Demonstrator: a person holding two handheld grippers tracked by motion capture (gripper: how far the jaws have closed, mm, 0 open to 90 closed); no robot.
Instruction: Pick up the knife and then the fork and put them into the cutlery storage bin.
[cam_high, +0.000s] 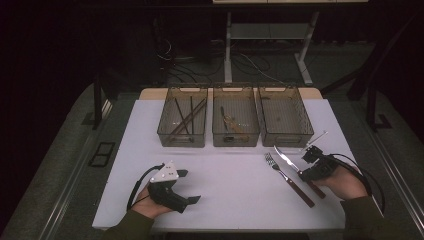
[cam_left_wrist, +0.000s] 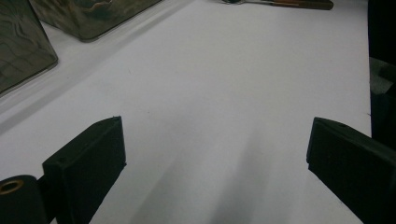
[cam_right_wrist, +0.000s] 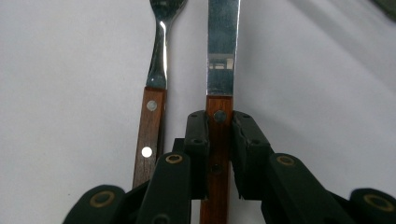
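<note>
Wooden knife handle (cam_right_wrist: 218, 154) pinched in right gripper (cam_right_wrist: 219, 135) (rivet visible close up); left gripper (cam_left_wrist: 215, 154) spread.

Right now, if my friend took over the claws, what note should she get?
Right claw: shut on the knife by its wooden handle, on the white table.
Left claw: open, holding nothing, near the table's front left.
Fork: lies beside the knife, untouched.
Three bins stand at the back; the left one holds chopsticks.
Left to do: probably drop the knife into a bin, then the fork.
</note>
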